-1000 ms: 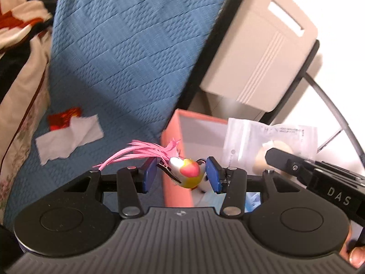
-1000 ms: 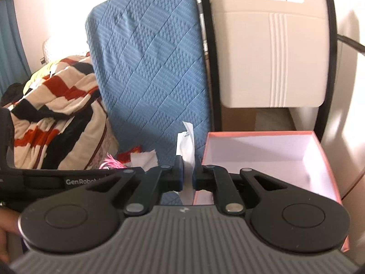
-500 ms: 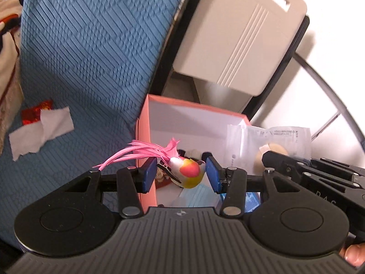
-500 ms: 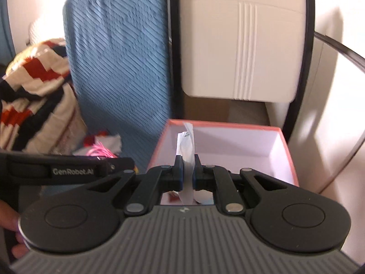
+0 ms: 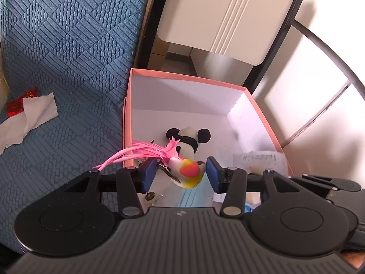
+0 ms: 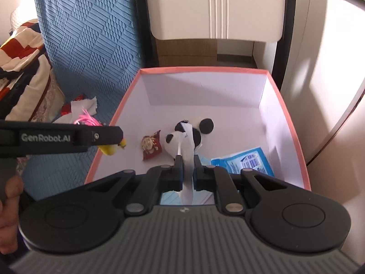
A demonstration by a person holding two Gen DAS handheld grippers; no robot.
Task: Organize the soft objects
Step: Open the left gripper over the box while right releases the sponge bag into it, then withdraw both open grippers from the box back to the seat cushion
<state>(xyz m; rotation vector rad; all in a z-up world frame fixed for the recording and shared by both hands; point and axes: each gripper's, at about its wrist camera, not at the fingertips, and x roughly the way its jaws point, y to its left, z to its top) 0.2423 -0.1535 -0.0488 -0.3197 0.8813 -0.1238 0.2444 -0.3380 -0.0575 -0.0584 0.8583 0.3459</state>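
Where blue quilt point(image 5: 68, 52) ends, pink box point(image 5: 182, 77).

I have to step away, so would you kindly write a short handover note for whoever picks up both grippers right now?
Left gripper: shut on the feathered bird toy, at the near-left rim of the pink box.
Right gripper: shut on a flat white packet, above the box interior.
Already in the box: panda plush, small red pouch, blue packet, face mask.
Left on the blue bedspread: white tissue over a red wrapper.
Likely next: release both items into the box, then judge whether to fetch the tissue and wrapper.
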